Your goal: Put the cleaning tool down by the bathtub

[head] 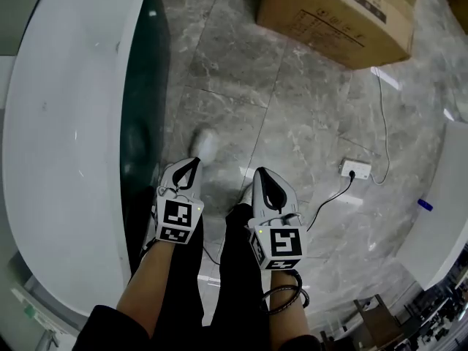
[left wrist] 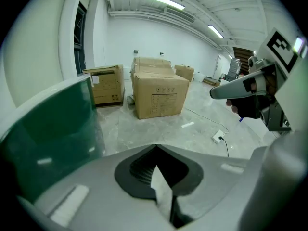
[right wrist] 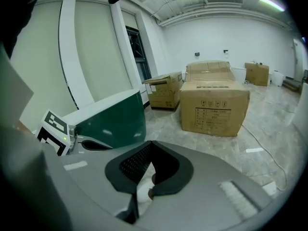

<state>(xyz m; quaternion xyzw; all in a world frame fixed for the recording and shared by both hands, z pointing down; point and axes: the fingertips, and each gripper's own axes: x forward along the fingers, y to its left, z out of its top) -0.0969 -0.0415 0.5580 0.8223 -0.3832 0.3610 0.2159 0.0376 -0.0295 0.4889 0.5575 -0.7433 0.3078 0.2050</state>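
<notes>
Jaws are held clenched, tips meeting on nothing, on the left gripper and the right gripper. A blurred white cleaning tool is caught only by the head view. It is seen on the floor at the left gripper's 12 o'clock, beside the bathtub.

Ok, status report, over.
Left hand-held gripper shut, right hand-held gripper shut. Blurred white thing, probably the cleaning tool, on floor beside bathtub. Power strip and cable to the right, clear.

The right gripper is holding its jaws together; a green bathtub is standing far left, a cardboard box far right.
</notes>
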